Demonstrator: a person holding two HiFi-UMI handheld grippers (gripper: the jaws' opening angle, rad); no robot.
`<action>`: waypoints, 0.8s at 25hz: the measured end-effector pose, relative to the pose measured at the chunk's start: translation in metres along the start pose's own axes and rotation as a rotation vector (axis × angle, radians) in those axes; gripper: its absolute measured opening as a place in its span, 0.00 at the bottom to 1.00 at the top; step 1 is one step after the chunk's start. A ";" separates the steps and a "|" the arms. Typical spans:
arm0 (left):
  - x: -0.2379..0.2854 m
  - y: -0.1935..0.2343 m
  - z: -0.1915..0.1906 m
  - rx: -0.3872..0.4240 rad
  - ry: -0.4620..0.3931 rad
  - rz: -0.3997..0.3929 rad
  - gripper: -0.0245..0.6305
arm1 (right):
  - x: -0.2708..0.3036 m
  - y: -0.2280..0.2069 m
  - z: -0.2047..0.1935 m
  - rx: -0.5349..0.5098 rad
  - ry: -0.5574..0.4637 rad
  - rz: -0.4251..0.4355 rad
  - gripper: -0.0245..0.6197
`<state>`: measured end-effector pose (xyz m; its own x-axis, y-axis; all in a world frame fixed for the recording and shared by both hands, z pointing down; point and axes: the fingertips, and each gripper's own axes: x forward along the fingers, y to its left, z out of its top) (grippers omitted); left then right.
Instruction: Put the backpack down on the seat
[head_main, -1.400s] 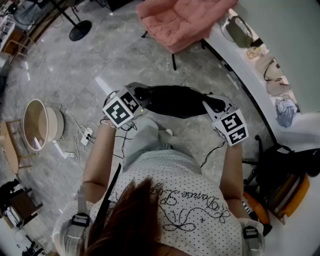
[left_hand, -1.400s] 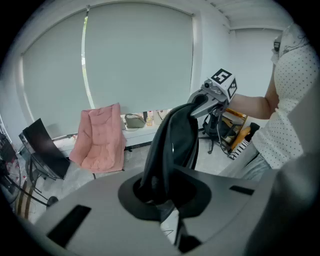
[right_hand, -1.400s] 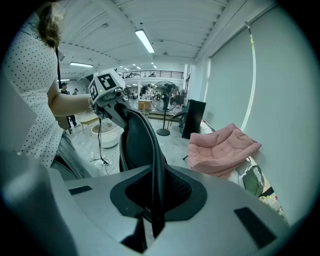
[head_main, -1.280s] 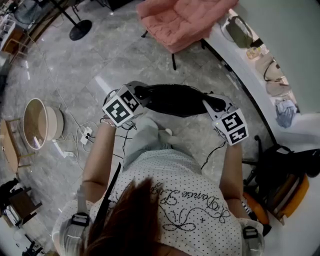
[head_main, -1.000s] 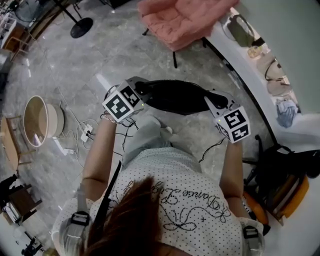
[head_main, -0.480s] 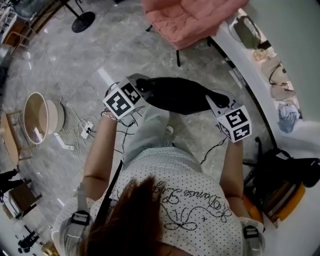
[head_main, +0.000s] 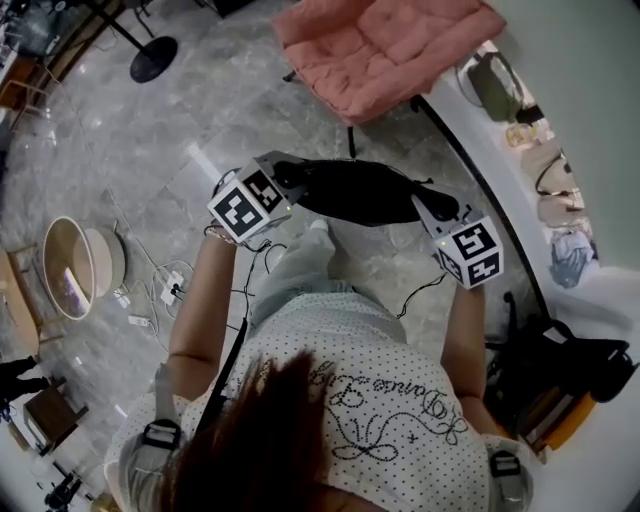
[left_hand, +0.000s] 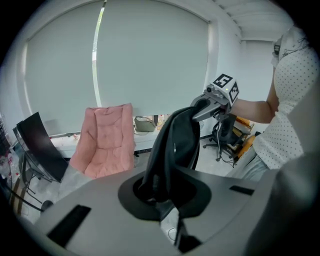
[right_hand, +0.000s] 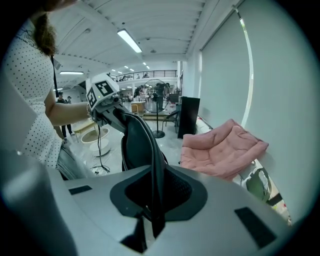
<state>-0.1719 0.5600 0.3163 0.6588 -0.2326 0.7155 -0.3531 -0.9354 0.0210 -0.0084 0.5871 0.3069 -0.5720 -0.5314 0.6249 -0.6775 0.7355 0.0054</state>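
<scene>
A black backpack (head_main: 352, 192) hangs stretched between my two grippers above the grey floor. My left gripper (head_main: 285, 178) is shut on its left end; the dark fabric (left_hand: 172, 150) runs out of the jaws. My right gripper (head_main: 432, 205) is shut on its right end, where a black strap (right_hand: 150, 165) passes between the jaws. The seat, a pink cushioned chair (head_main: 385, 50), stands just beyond the backpack, and shows as the pink chair (left_hand: 105, 142) and pink chair (right_hand: 222, 150) in the gripper views. The backpack is apart from it, held in the air.
A white ledge (head_main: 490, 150) with bags and small items curves along the right. A black office chair (head_main: 560, 370) stands at the right. A round mirror stand (head_main: 75, 265), cables and a power strip (head_main: 170, 290) lie at left. A black lamp base (head_main: 152, 58) sits far left.
I have stepped closer to the pink chair, which now shows more fully at the top. Both grippers keep their hold on the backpack, carried forward with me.
</scene>
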 end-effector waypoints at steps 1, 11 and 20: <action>0.002 0.013 0.005 0.003 -0.002 -0.002 0.06 | 0.006 -0.010 0.007 0.002 -0.001 -0.004 0.12; 0.022 0.101 0.037 0.047 -0.001 -0.026 0.06 | 0.047 -0.074 0.045 0.032 -0.005 -0.058 0.12; 0.046 0.143 0.068 0.042 0.004 -0.003 0.06 | 0.061 -0.126 0.060 0.021 -0.015 -0.048 0.12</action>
<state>-0.1469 0.3977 0.3042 0.6570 -0.2286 0.7184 -0.3229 -0.9464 -0.0059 0.0144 0.4368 0.2972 -0.5454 -0.5718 0.6129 -0.7137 0.7002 0.0182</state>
